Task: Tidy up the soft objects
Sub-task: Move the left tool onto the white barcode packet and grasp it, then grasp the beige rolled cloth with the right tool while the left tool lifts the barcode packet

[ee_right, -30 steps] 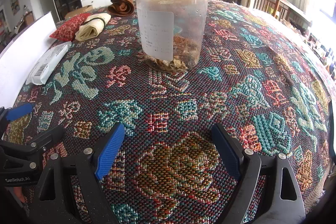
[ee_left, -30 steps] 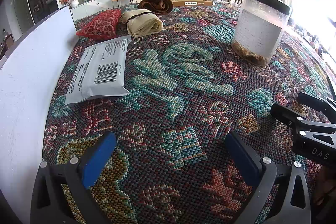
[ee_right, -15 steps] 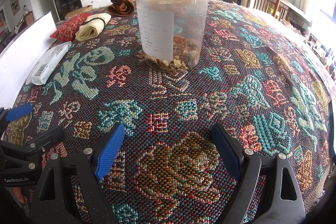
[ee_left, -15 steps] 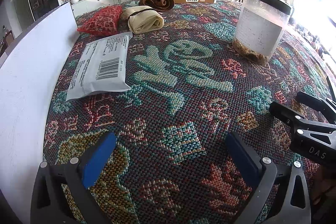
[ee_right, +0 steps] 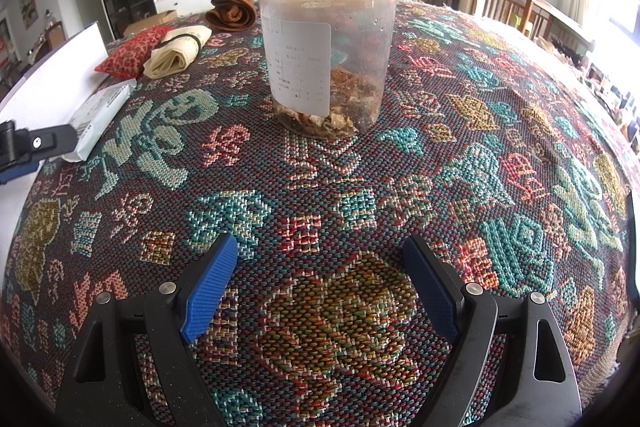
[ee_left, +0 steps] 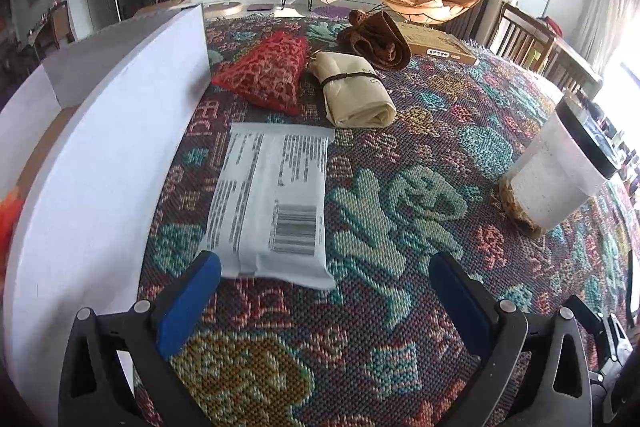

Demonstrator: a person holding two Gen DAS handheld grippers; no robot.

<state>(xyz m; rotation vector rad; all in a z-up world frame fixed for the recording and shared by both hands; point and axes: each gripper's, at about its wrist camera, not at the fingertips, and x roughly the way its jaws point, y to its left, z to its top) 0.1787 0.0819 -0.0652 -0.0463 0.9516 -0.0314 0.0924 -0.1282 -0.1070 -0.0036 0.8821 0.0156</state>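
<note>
The plastic packet (ee_left: 276, 203) lay on the counter (ee_left: 400, 307); behind it sat the pouch (ee_left: 264, 73) and rolled cloth (ee_left: 356, 93), the jar (ee_left: 560, 179) well right.

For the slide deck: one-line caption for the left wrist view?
Open left gripper nears the white packet on the patterned cloth; soft bundles behind.

White board (ee_left: 100, 155) walls left side; jar (ee_right: 326, 39) (upright) blocks centre; cloth (ee_right: 500, 155) rightward open.

Multicoloured woven cloth (ee_right: 460, 155), red patterned pouch (ee_left: 268, 73), cream roll (ee_left: 356, 95), brown roll (ee_left: 380, 41), white packet (ee_left: 276, 199), black-lidded clear jar (ee_right: 326, 39), blue pads (ee_right: 208, 283).
</note>
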